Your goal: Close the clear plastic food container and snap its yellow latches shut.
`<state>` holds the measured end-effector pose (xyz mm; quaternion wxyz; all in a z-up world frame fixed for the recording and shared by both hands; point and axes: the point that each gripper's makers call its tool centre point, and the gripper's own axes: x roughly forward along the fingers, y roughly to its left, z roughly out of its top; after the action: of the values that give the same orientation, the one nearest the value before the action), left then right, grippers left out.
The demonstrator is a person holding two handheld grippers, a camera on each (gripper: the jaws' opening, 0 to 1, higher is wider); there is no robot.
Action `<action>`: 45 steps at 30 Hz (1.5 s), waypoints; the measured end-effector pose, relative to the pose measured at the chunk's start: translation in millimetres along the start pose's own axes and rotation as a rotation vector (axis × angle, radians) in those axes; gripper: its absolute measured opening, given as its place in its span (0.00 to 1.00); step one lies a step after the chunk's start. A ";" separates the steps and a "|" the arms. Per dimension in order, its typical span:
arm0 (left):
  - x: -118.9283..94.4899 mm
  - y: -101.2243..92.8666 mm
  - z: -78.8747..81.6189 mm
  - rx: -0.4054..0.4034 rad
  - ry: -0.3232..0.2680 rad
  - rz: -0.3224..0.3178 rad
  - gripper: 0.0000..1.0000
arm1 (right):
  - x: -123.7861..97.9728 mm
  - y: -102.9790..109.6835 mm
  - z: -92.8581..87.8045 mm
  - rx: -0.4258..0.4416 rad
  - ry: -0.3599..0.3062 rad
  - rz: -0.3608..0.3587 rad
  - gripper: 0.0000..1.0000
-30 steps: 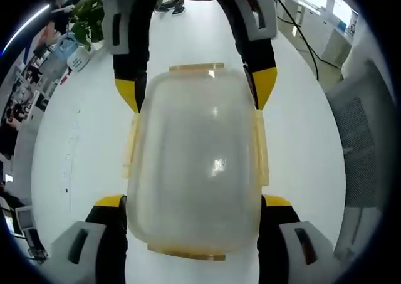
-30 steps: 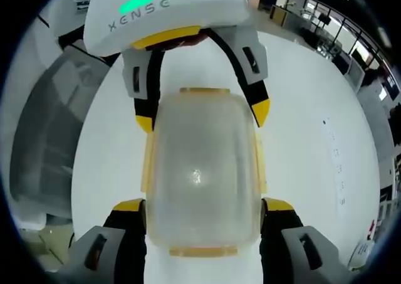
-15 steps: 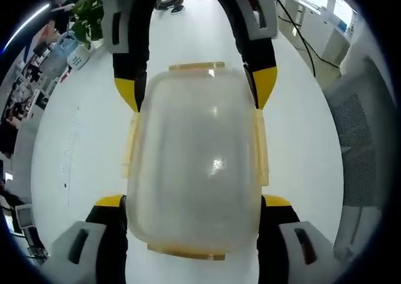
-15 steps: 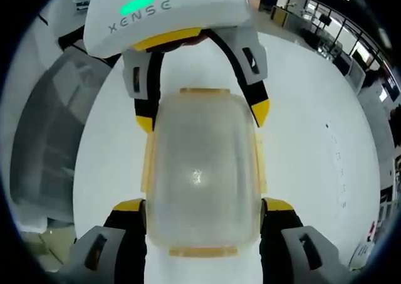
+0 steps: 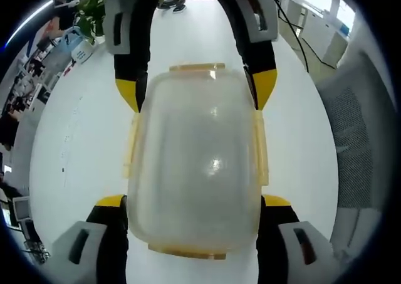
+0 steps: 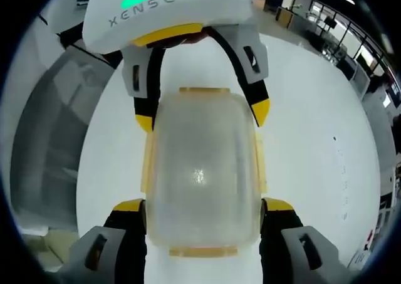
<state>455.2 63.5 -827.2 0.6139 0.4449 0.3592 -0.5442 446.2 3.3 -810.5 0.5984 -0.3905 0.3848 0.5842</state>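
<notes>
nothing has moved on the desk [image 5: 75, 146] since the earlier frames (just slight camera drift). the clear plastic food container [image 5: 195, 165] sits lidded between both grippers, the left gripper [image 5: 194, 202] and right gripper [image 6: 203, 204] each clenched on its ends. risk: uneven squeezing could skid it before the yellow latches [image 5: 260, 147] snap.

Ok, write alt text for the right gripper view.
A clear plastic food container with yellow latches sits on a white table, lid on. The right tongs straddle its near end and the left tongs straddle the far end.
</notes>
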 end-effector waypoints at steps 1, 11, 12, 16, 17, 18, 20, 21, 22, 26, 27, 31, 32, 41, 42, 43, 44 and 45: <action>-0.8 -0.4 -1.8 -0.001 0.000 0.001 0.87 | 1.2 0.4 2.9 0.000 0.000 0.000 0.75; -9.1 -5.0 -23.0 -0.007 0.007 0.005 0.87 | 10.8 3.9 23.0 -0.008 0.005 0.003 0.74; -9.7 -5.4 -25.1 -0.006 0.009 0.004 0.87 | 11.9 4.5 25.8 -0.009 0.006 0.004 0.74; -13.6 -6.4 -34.5 -0.008 0.011 0.005 0.87 | 15.0 5.8 34.2 -0.011 0.008 0.005 0.74; -14.7 -6.7 -36.2 -0.008 0.012 0.005 0.87 | 15.7 6.1 36.1 -0.010 0.007 0.005 0.74; -15.8 -7.1 -38.7 -0.009 0.013 0.006 0.87 | 17.1 6.3 38.5 -0.011 0.007 0.004 0.74; -16.9 -7.5 -41.9 -0.009 0.013 0.006 0.87 | 19.2 6.8 42.3 -0.012 0.007 0.005 0.74; -17.9 -8.0 -44.2 -0.010 0.014 0.006 0.87 | 19.9 7.1 43.7 -0.012 0.007 0.005 0.74; -18.9 -8.5 -46.5 -0.012 0.015 0.007 0.87 | 20.7 7.5 46.2 -0.013 0.007 0.006 0.74; -21.6 -9.4 -52.8 -0.015 0.015 0.008 0.87 | 22.7 8.8 52.5 -0.016 0.008 0.007 0.74; -22.3 -9.8 -54.7 -0.016 0.016 0.008 0.87 | 23.4 9.3 54.6 -0.016 0.008 0.007 0.74; -23.9 -10.5 -60.8 -0.015 0.018 0.008 0.87 | 26.7 10.2 60.3 -0.016 0.006 0.007 0.74; -24.4 -10.5 -62.0 -0.016 0.018 0.009 0.87 | 27.2 10.3 61.3 -0.017 0.007 0.007 0.74; -28.9 -12.6 -71.6 -0.026 0.015 0.013 0.87 | 30.9 12.3 70.8 -0.025 0.010 0.010 0.74; -29.1 -12.4 -72.2 -0.025 0.016 0.012 0.87 | 31.4 11.9 71.5 -0.023 0.008 0.010 0.74; -29.2 -12.3 -72.4 -0.025 0.015 0.012 0.87 | 31.6 11.8 71.7 -0.023 0.008 0.010 0.74; -29.2 -12.2 -72.4 -0.025 0.014 0.011 0.87 | 31.6 11.8 71.7 -0.023 0.009 0.010 0.75; -28.9 -11.9 -72.3 -0.025 0.014 0.010 0.87 | 31.5 11.6 71.5 -0.023 0.010 0.012 0.75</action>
<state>442.3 141.3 -827.4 0.6197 0.4428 0.3677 -0.5335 435.5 81.6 -811.0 0.5885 -0.3980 0.3832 0.5902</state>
